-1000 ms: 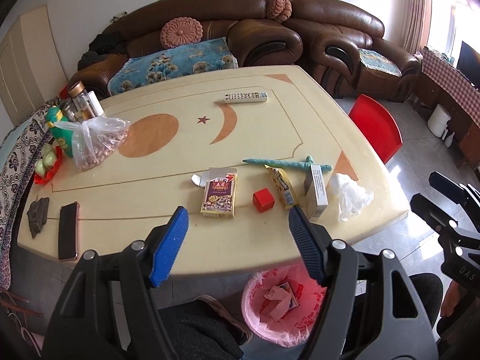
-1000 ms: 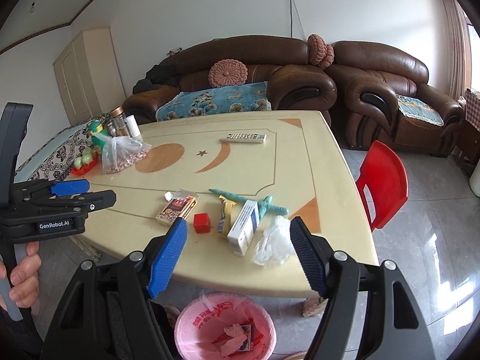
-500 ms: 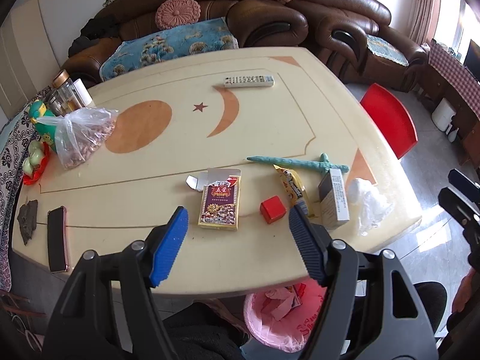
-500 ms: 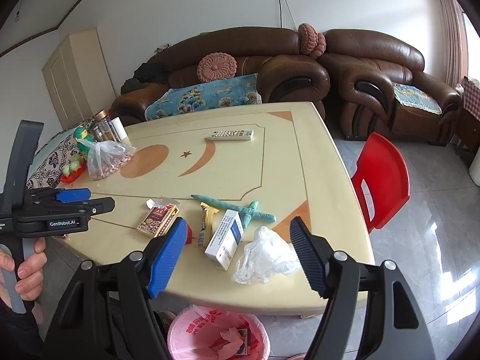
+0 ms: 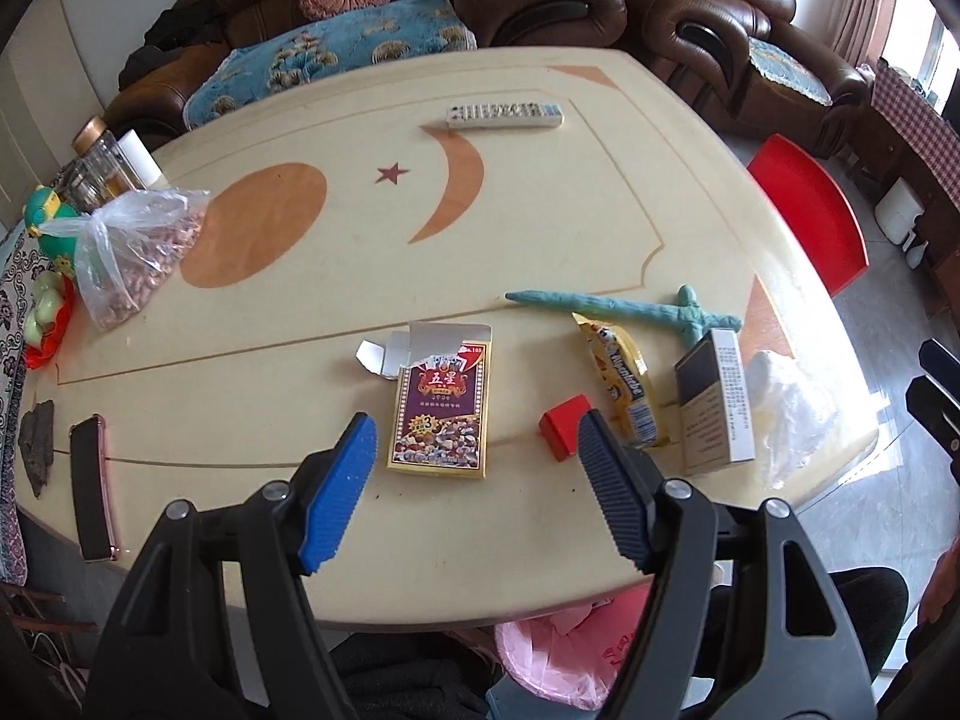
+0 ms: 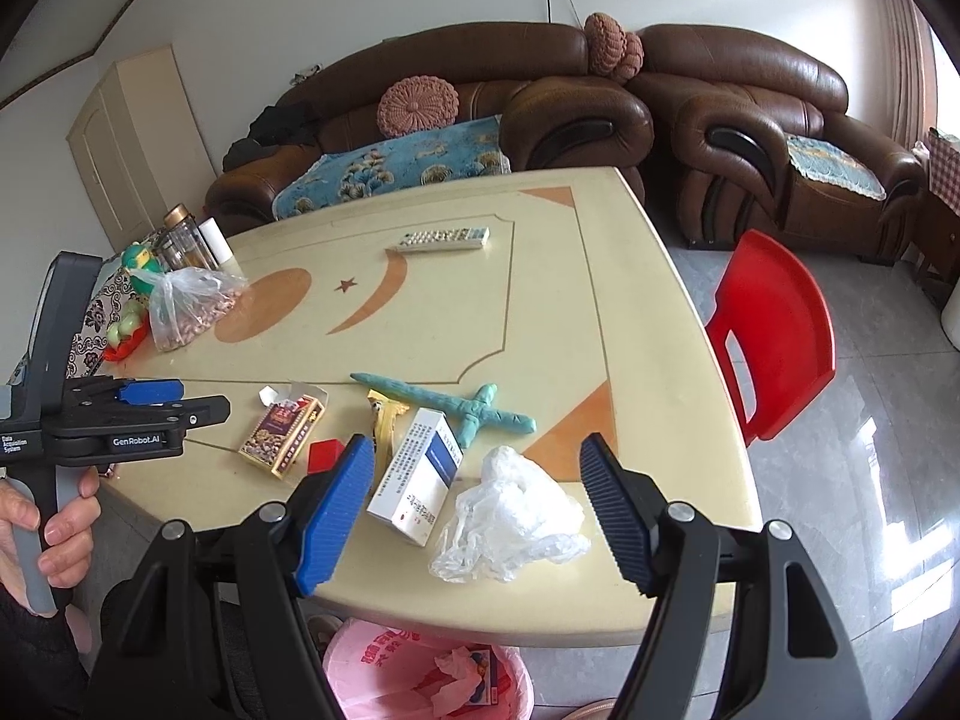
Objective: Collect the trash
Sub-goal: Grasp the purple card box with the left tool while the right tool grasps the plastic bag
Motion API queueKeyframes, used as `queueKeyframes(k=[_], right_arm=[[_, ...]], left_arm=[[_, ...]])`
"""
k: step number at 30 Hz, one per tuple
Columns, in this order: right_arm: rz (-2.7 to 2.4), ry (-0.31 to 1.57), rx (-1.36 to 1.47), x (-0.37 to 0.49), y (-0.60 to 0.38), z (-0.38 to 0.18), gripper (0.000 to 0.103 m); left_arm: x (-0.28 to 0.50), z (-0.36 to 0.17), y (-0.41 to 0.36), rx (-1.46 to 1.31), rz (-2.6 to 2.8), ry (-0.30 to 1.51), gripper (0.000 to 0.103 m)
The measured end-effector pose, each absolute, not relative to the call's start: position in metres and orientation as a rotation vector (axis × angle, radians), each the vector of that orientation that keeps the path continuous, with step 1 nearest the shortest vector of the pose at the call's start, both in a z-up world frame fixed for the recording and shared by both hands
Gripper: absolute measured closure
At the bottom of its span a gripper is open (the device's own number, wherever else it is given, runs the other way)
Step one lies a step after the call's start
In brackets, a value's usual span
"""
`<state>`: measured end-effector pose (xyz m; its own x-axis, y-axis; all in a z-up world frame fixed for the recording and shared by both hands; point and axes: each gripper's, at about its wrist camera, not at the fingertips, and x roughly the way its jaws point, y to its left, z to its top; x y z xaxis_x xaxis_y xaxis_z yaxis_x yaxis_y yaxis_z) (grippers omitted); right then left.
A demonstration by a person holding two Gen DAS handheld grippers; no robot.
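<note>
Trash lies along the near edge of the cream table [image 5: 540, 210]: an opened purple card box [image 5: 441, 405], a small red cube [image 5: 564, 435], a yellow snack wrapper [image 5: 624, 384], a white and dark carton [image 5: 714, 402] and a crumpled clear plastic bag [image 6: 510, 519]. A pink-lined bin [image 6: 420, 675] with some trash in it stands under the table edge. My left gripper [image 5: 474, 492] is open and empty, just in front of the card box. My right gripper [image 6: 474, 504] is open and empty, above the carton [image 6: 417, 480] and the bag.
A green clay sword [image 5: 624, 306], a remote [image 5: 504, 115], a bag of nuts [image 5: 138, 258], jars [image 5: 102, 162], a phone [image 5: 90, 489] and a toy [image 5: 51, 222] also lie on the table. A red chair [image 6: 774, 336] stands at its right. Brown sofas stand behind.
Both grippers have moved forward and lower toward the table's near edge. The trash looms larger in both views. Both stay open.
</note>
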<state>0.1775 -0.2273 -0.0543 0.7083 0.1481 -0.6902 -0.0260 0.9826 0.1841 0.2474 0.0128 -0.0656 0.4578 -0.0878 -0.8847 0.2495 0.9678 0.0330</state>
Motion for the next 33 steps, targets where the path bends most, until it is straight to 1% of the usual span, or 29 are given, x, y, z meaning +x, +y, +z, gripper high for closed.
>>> queueKeyframes(k=[33], right_arm=[[0.088, 0.954, 0.211, 0.228, -0.238, -0.141, 0.033]], left_arm=[[0.312, -0.153, 0.015, 0.177, -0.203, 1.236, 0.035]])
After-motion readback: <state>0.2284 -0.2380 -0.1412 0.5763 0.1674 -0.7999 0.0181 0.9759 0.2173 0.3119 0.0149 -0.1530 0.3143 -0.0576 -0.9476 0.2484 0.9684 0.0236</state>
